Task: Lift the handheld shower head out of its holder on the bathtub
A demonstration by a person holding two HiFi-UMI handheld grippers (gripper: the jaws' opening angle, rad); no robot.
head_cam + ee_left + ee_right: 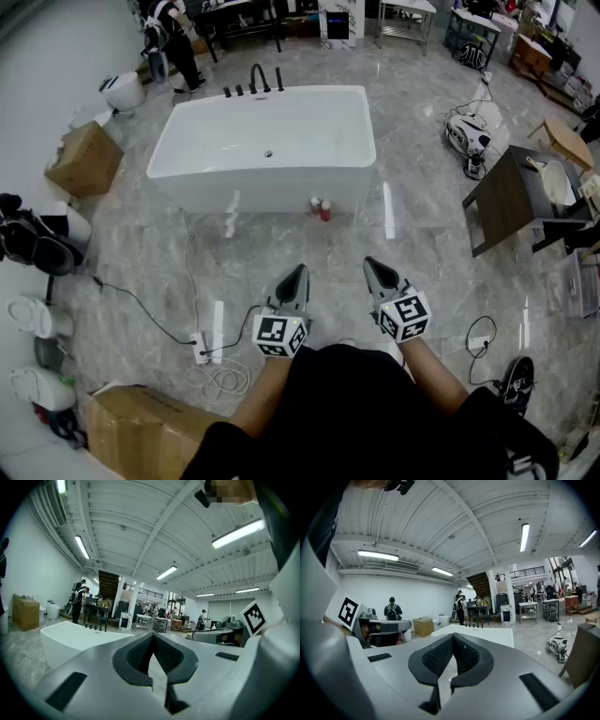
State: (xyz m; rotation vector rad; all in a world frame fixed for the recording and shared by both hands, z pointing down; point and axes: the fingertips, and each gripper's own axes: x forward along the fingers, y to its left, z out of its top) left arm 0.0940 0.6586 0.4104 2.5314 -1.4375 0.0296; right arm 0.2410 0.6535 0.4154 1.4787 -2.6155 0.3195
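A white freestanding bathtub (267, 141) stands on the marble floor, well ahead of me. Black tap fittings (255, 82) rise from its far rim; I cannot tell which of them is the handheld shower head. My left gripper (298, 274) and right gripper (372, 266) are side by side, well short of the tub, both shut with nothing between the jaws. In the left gripper view the bathtub (75, 639) lies left of the closed left gripper (153, 635). In the right gripper view the bathtub (487, 635) and its fittings (474, 625) show just past the closed right gripper (453, 636).
Two small red bottles (321, 208) stand at the tub's near side. A power strip with cables (200, 349) lies on the floor to my left. A dark table (511, 197) is on the right, a cardboard box (84, 157) on the left. A person (173, 37) stands behind the tub.
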